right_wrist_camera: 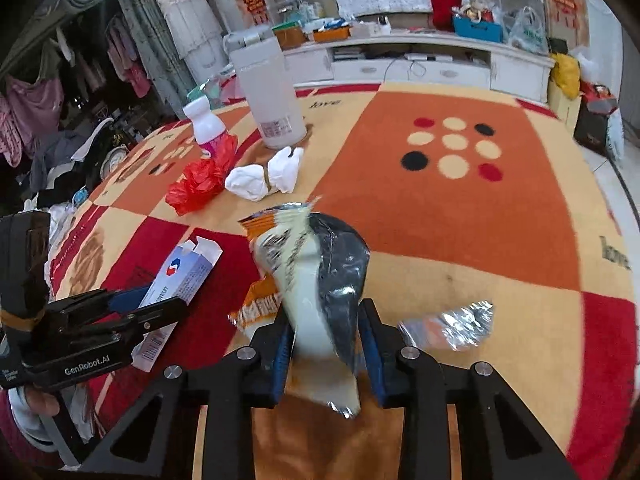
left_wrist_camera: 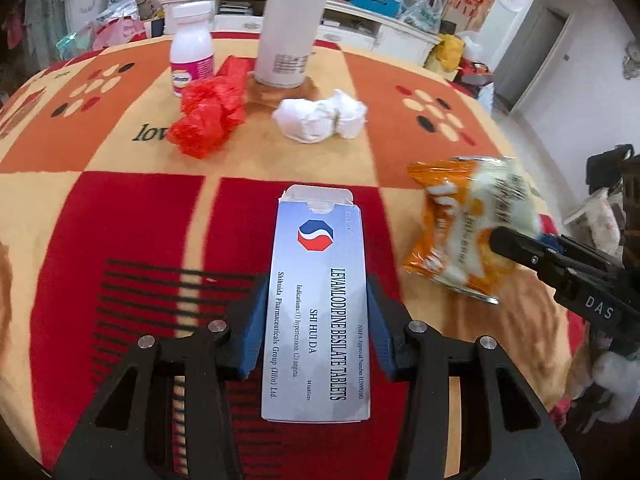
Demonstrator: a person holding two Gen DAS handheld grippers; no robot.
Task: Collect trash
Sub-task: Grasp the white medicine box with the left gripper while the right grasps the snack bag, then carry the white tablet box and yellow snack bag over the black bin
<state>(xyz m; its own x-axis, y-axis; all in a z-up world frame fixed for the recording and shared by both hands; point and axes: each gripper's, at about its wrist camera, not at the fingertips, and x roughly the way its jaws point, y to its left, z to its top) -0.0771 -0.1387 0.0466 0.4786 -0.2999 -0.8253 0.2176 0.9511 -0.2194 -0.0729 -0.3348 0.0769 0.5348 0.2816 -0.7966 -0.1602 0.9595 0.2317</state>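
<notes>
Your left gripper [left_wrist_camera: 316, 320] clamps the tablet box [left_wrist_camera: 316, 300] at 6 o'clock. Your right gripper [right_wrist_camera: 326, 344] pinches the snack wrapper [right_wrist_camera: 312, 280]; its slick foil may slip free when lifted.

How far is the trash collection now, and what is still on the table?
Nothing looks binned yet; no bin is in view. In hand: the left claw grips the tablet box, the right claw the orange snack wrapper. Left: the red plastic bag, white tissue wad and foil scrap.
</notes>
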